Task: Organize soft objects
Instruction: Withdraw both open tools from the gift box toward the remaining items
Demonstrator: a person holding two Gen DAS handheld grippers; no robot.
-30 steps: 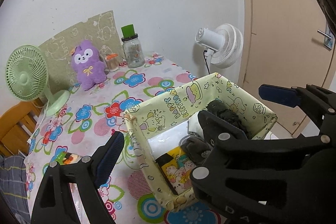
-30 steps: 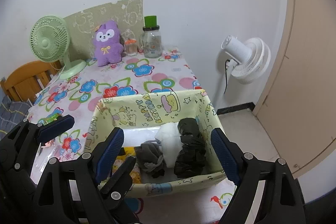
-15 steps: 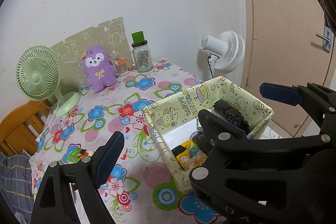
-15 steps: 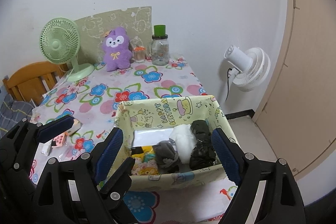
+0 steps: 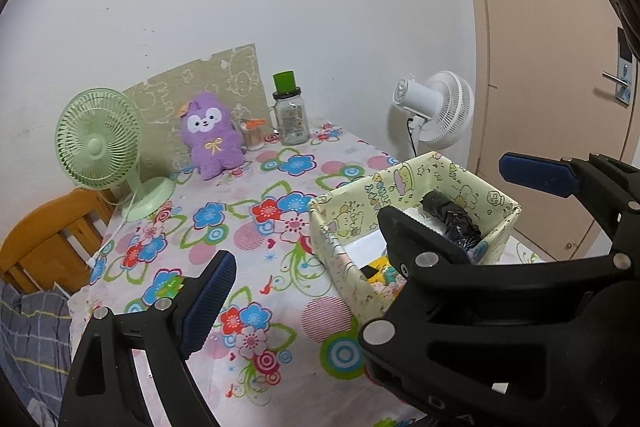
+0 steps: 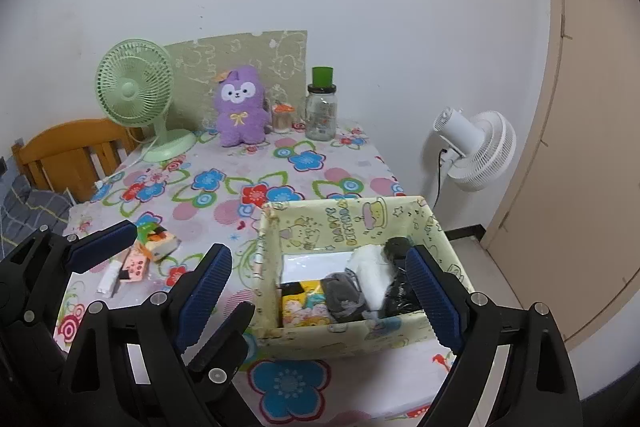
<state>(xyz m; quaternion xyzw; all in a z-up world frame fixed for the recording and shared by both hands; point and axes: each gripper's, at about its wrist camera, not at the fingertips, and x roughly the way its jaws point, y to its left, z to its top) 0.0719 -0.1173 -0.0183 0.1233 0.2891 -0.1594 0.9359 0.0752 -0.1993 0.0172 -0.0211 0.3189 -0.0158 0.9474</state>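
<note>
A yellow cartoon-print box [image 6: 352,223] [image 5: 348,211] stands at the table's near right corner. Inside lie a black roll [image 6: 396,247] [image 5: 452,219], a white roll [image 6: 372,267], a grey roll [image 6: 340,295] and a yellow printed piece [image 6: 304,303]. My right gripper [image 6: 320,291] is open and empty, above and in front of the box. My left gripper [image 5: 372,231] is open and empty, to the left of the box; its fingers [image 6: 104,247] also show in the right wrist view. A purple plush toy [image 6: 240,107] [image 5: 212,135] sits at the back.
A flowered cloth [image 6: 224,187] covers the table. A green fan [image 6: 136,87], a glass jar with a green lid [image 6: 320,107] and a small jar [image 6: 282,115] stand at the back. Small packets [image 6: 148,247] lie near the left edge. A white fan [image 6: 476,151], wooden chair [image 6: 68,151] and door flank it.
Both grippers have pulled back and up from the box, so more of the table shows. Both stay open and empty. The box and its contents have not moved.
</note>
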